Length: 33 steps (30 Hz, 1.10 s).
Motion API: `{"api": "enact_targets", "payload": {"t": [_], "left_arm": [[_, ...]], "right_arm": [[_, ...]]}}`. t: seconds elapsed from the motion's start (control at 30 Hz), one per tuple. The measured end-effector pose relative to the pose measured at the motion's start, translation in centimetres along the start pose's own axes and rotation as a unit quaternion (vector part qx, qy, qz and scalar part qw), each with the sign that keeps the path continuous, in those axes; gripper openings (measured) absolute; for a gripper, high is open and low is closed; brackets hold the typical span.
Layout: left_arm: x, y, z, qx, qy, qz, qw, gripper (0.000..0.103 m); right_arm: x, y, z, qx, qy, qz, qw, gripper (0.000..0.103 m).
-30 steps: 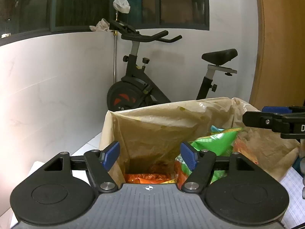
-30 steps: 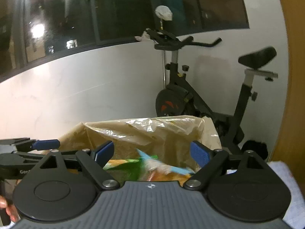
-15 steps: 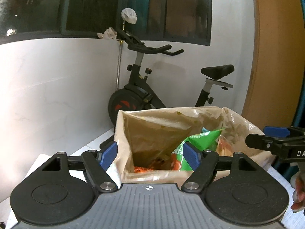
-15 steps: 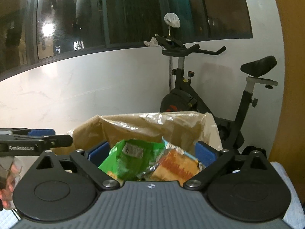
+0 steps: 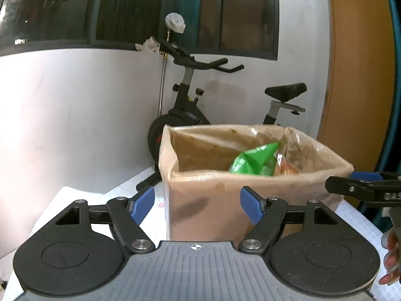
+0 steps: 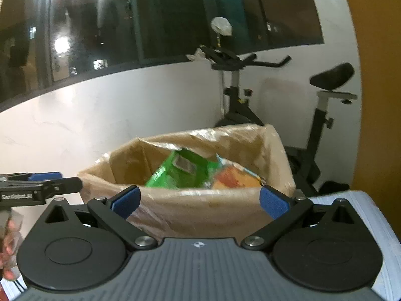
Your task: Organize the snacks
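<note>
A cardboard box (image 5: 250, 175) lined with clear plastic stands on the white table, just ahead of both grippers. Inside it a green snack bag (image 5: 253, 161) leans beside an orange one (image 5: 285, 166). My left gripper (image 5: 196, 204) is open in front of the box's near left corner and holds nothing. In the right wrist view the box (image 6: 200, 210) fills the middle, with the green bag (image 6: 180, 170) and the orange bag (image 6: 235, 178) showing above its rim. The jaws of my right gripper (image 6: 199, 202) are opening wide, with nothing gripped between them.
An exercise bike (image 5: 200, 115) stands on the floor behind the table against the white wall. A wooden panel (image 5: 358, 75) rises on the right. White table surface (image 5: 62, 213) lies left of the box. A person's fingers (image 5: 391, 263) show at the right edge.
Both grippers have drawn back from over the box, which now stands farther ahead. The right jaws have widened. The green bag, blurred a second ago, now rests in the box.
</note>
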State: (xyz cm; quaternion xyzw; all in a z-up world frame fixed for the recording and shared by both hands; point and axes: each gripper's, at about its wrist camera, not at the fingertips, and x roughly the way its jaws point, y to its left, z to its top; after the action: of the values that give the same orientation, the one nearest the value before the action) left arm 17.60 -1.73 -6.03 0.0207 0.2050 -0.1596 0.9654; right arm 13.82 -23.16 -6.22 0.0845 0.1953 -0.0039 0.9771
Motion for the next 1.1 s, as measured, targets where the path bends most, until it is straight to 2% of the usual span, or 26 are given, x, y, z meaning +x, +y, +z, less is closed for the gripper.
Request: {"api": "enact_targets", "payload": {"t": [0.07,0.1,0.3,0.43,0.57,0.87,1.1], "left_arm": [[-0.2,-0.1,-0.7,-0.006,0.006,-0.006,0.9999,0.077],[-0.4,-0.1,-1.1,-0.009,0.009,-0.009,0.9999,0.077],[-0.6,-0.2,-3.2,-0.024,0.023,-0.020,0.9993,0.077],[-0.3,-0.4,-4.6,-0.027,0.034,-0.017,0.9989,0.077],[0.1,-0.6,-6.2,-0.019,0.050,-0.009,0.9985,0.077],[1.1,-0.7,-8.4,-0.020,0.070,-0.002,0.9974,0.077],[1.8,-0.6,-9.7,-0.028,0.087,-0.001,0.9958,0.077]], "right_arm": [[0.0,0.3,-0.6,-0.003,0.015,-0.033,0.999,0.103],[-0.2,0.3,-1.0,-0.008,0.017,-0.035,0.999,0.103],[-0.9,-0.3,-3.3,0.004,0.033,-0.004,0.999,0.103],[-0.6,-0.7,-5.0,0.002,0.050,-0.006,0.999,0.103],[-0.7,-1.0,-6.7,0.009,0.068,0.019,0.997,0.103],[-0.4,-2.1,-9.7,0.004,0.084,0.016,0.996,0.103],[-0.1,-2.7,-12.0,-0.023,0.104,0.007,0.994,0.095]]}}
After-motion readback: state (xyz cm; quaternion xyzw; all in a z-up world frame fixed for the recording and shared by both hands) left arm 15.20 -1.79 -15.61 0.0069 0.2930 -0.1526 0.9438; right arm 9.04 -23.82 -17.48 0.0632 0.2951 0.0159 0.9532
